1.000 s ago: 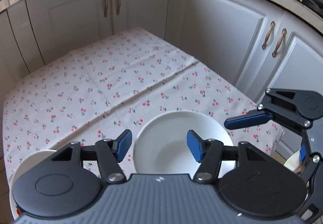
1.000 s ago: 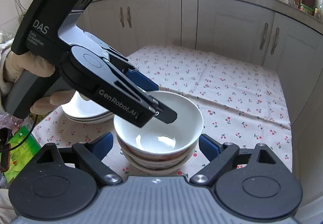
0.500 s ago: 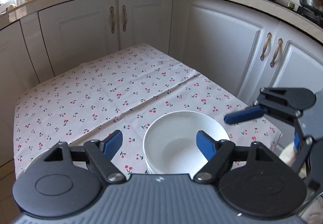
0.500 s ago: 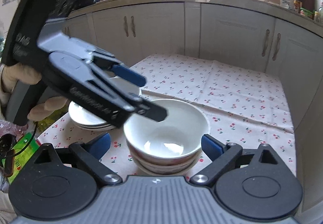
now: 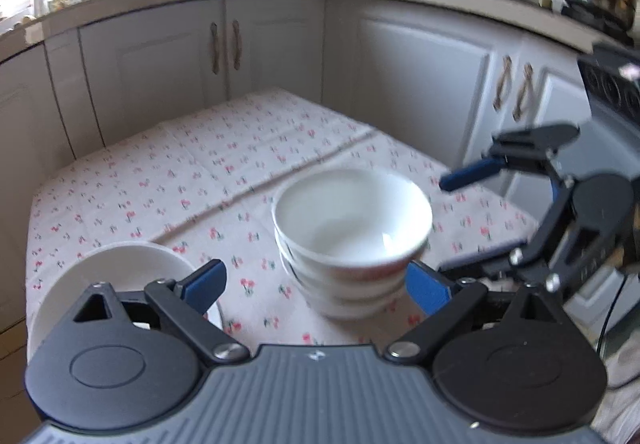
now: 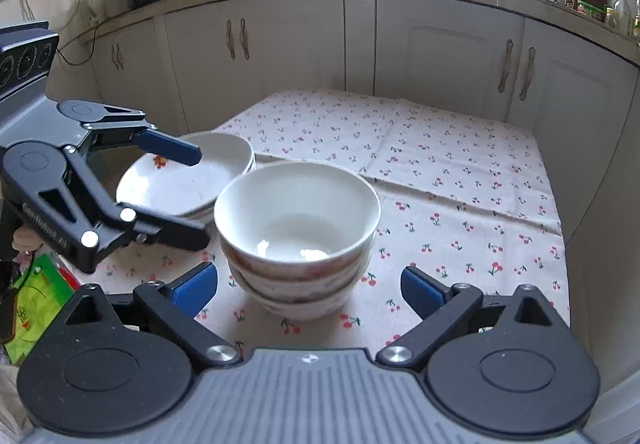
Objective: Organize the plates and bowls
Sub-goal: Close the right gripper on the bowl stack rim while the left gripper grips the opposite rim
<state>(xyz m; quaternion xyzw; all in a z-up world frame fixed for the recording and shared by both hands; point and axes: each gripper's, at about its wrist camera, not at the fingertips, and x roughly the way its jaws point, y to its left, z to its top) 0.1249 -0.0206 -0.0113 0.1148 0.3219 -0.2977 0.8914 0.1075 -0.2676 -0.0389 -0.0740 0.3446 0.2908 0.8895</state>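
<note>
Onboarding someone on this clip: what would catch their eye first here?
Probably the stack of white bowls on the near part of the cherry-print tablecloth, just ahead of the open right gripper. To its left sits a stack of white plates, with the left gripper beside the bowls, its jaws opening with nothing between them.

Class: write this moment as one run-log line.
left gripper: opening, holds nothing | right gripper: open, holds nothing | bowl stack: on tablecloth | plate stack: beside bowls
</note>
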